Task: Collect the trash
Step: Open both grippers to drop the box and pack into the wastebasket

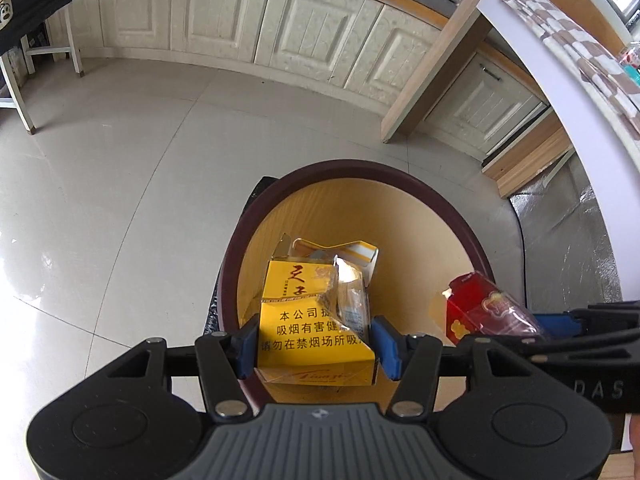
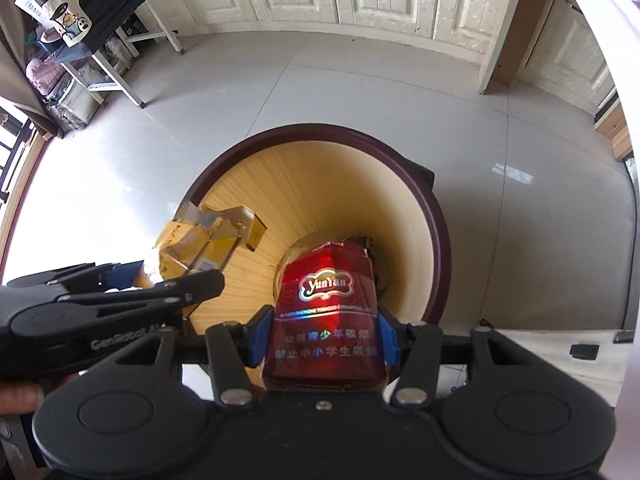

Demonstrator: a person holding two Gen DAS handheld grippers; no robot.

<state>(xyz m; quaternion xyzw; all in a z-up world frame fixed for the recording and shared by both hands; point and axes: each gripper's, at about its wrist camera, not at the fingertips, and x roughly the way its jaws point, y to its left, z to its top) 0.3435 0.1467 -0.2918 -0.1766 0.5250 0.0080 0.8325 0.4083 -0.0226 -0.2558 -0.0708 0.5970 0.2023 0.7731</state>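
Note:
My left gripper (image 1: 314, 340) is shut on a yellow cigarette pack (image 1: 308, 320) with torn cellophane, held over the mouth of a round bin (image 1: 452, 208) with a dark maroon rim and pale wood-look inside. My right gripper (image 2: 324, 336) is shut on a red cigarette pack (image 2: 326, 304), also above the bin (image 2: 434, 216). In the left wrist view the red pack (image 1: 480, 308) shows at the right with the other gripper. In the right wrist view the yellow pack (image 2: 204, 244) shows at the left. Some dark scraps lie at the bin's bottom.
Grey tiled floor (image 1: 120, 180) surrounds the bin. Cream cabinet doors (image 1: 240, 16) line the far wall. A white table (image 1: 560, 92) with a checked cloth curves along the right. A white metal rack (image 2: 112, 64) with bags stands at the left. A hand (image 2: 16, 396) shows at the edge.

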